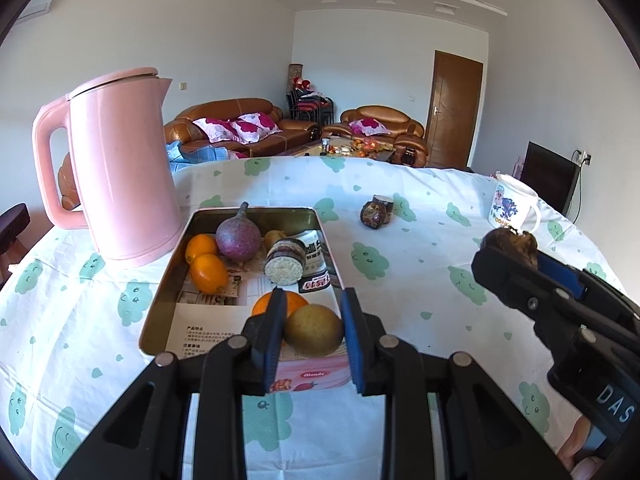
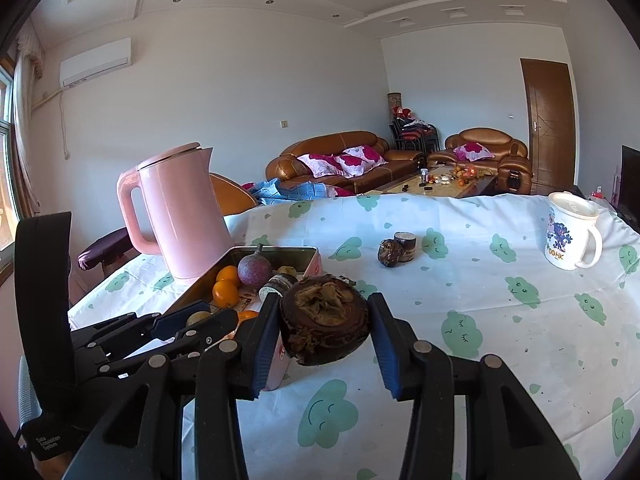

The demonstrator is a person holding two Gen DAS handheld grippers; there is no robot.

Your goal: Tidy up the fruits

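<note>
A metal tin (image 1: 164,292) lined with paper holds oranges (image 1: 208,272), a purple passion fruit (image 1: 239,238), a small jar (image 1: 285,266) and other fruit. My left gripper (image 1: 313,330) is shut on a green-brown round fruit (image 1: 314,330) over the tin's near end. My right gripper (image 2: 326,330) is shut on a dark dried mangosteen (image 2: 324,320), held above the table right of the tin (image 2: 308,258); it shows in the left wrist view (image 1: 510,246). Another dark fruit (image 1: 373,214) lies on the cloth beside a small jar (image 1: 384,205).
A pink kettle (image 1: 120,176) stands just left of the tin. A white printed mug (image 1: 512,208) stands at the table's far right. The table has a white cloth with green clouds (image 1: 400,280). Sofas and a coffee table lie beyond.
</note>
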